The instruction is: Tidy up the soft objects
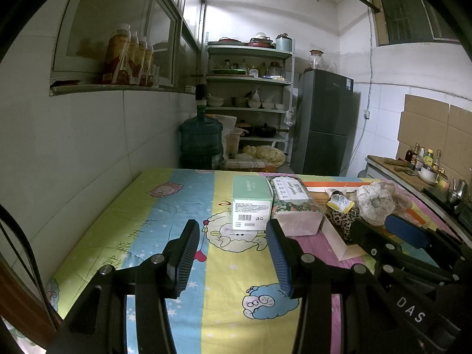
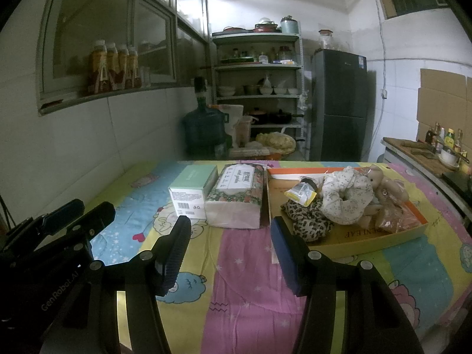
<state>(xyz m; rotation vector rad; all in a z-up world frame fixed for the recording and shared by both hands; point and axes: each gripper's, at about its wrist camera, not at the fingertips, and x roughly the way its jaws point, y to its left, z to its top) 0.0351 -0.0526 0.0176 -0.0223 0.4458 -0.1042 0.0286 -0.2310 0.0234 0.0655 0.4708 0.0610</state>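
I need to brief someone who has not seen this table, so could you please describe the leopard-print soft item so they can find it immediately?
On the cartoon-print tablecloth, look right to the shallow cardboard tray. The leopard-print fabric item lies at its near-left corner, beside the floral-dressed doll. It alone has dark spots on tan.

A shallow orange-rimmed cardboard box (image 2: 383, 234) lay on the right, holding a heap: a leopard-print cloth (image 2: 306, 221) nearest, a floral-clothed rag doll (image 2: 351, 197) slumped on top, and a yellow-labelled packet (image 2: 301, 194) at the left.
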